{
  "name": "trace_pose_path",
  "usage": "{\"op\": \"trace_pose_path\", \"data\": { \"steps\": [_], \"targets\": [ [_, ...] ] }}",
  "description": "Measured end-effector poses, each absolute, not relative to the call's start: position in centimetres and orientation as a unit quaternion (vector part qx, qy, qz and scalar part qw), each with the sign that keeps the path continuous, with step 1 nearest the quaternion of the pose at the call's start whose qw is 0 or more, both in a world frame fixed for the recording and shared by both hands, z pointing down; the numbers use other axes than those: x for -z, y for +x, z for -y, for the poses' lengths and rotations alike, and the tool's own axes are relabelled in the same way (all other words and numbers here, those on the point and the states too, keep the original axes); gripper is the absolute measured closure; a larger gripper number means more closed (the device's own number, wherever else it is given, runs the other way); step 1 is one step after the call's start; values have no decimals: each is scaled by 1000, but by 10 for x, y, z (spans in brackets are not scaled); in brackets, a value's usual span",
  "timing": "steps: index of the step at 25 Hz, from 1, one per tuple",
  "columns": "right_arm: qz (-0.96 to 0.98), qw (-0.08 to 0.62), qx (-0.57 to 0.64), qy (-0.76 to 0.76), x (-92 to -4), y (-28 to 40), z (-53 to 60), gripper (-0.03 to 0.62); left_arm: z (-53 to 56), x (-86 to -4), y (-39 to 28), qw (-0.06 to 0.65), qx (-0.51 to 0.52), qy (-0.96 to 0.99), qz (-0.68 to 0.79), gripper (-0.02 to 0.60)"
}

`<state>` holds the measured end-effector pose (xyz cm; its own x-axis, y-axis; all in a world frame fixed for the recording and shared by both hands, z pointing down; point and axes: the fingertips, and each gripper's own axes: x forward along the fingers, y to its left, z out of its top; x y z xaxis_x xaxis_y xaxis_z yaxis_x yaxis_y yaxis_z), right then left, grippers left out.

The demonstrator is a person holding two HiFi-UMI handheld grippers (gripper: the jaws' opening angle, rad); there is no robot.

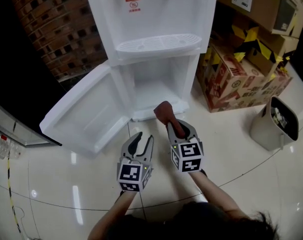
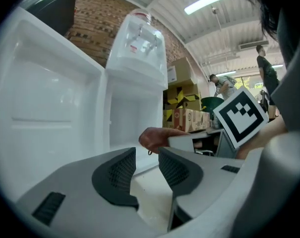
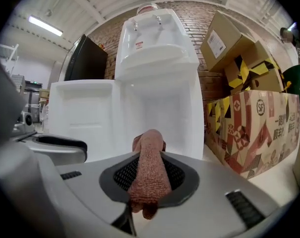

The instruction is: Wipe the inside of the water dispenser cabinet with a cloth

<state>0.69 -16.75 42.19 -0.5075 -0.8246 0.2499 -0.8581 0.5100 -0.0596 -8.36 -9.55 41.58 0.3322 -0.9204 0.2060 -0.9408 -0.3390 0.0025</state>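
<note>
Rust-brown cloth (image 3: 149,175) is clenched in my right gripper (image 1: 180,130), just outside the open cabinet (image 1: 156,81) — soft, light, limp, so I'd grip it bunched — left gripper (image 1: 141,143) released, empty.

A brick wall (image 1: 51,24) backs glossy pale floor tiles (image 1: 226,139), cardboard boxes (image 1: 236,79), a bin (image 1: 279,126).

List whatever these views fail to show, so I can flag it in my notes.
- Red label on the dispenser: head view, print too small to read.
- Cabinet floor: head view, front partly hidden behind the cloth in the right tongs; any dirt unreadable on the bright white.
- Dispenser top: head view, cut by upper edge.
- Bin contents: head view, too small.
</note>
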Motion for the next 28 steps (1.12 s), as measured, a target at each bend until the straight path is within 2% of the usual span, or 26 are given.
{"op": "trace_pose_path", "data": {
  "steps": [28],
  "targets": [
    [868, 99, -115, 472, -446, -5, 126, 516, 66, -423, -84, 66, -100, 810, 575, 460]
  ]
}}
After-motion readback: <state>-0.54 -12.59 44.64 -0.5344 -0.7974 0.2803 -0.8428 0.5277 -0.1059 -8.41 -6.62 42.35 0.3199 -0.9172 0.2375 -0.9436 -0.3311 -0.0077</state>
